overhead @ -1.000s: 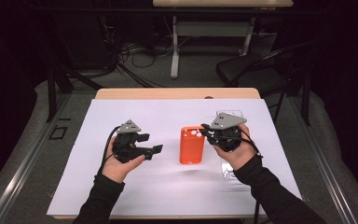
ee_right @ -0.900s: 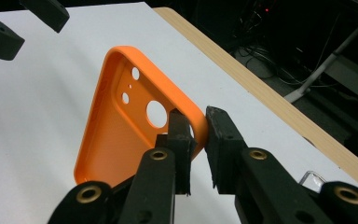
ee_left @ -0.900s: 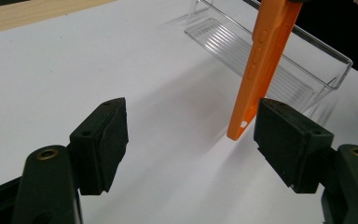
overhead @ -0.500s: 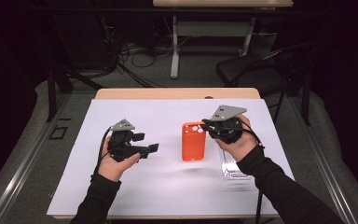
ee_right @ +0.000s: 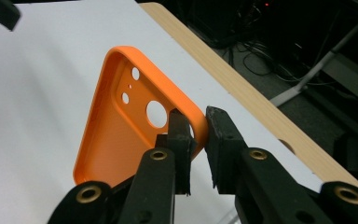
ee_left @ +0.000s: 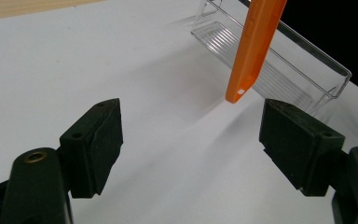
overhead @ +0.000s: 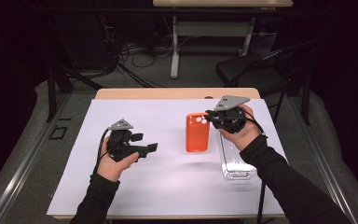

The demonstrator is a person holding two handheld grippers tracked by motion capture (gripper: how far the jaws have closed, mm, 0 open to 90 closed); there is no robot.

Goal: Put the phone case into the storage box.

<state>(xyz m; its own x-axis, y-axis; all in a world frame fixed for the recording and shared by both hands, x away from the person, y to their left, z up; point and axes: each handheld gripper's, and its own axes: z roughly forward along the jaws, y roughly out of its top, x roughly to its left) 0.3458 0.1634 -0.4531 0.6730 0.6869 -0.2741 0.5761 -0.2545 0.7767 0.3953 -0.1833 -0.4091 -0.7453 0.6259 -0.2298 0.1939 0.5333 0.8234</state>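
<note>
An orange phone case [overhead: 197, 132] with round camera holes hangs lifted above the white table cover [overhead: 168, 186]. My right gripper [overhead: 210, 116] is shut on its upper corner, the jaws pinching the rim [ee_right: 196, 133]. In the left gripper view the case [ee_left: 254, 44] shows edge-on, its lower corner a little above the cover. My left gripper [overhead: 147, 143] is open at the left, held low over the cover with nothing between its fingers. A clear plastic tray [overhead: 235, 161] lies under my right forearm; its ribbed floor [ee_left: 270, 70] sits just behind the case.
The wooden table edge [overhead: 177, 93] runs along the back of the white cover. Beyond it are a dark chair [overhead: 256, 70], a desk leg and cables on the floor.
The right gripper has lifted the orange case up and toward the back, off the cover. The left gripper has drifted slightly left and stays open.
</note>
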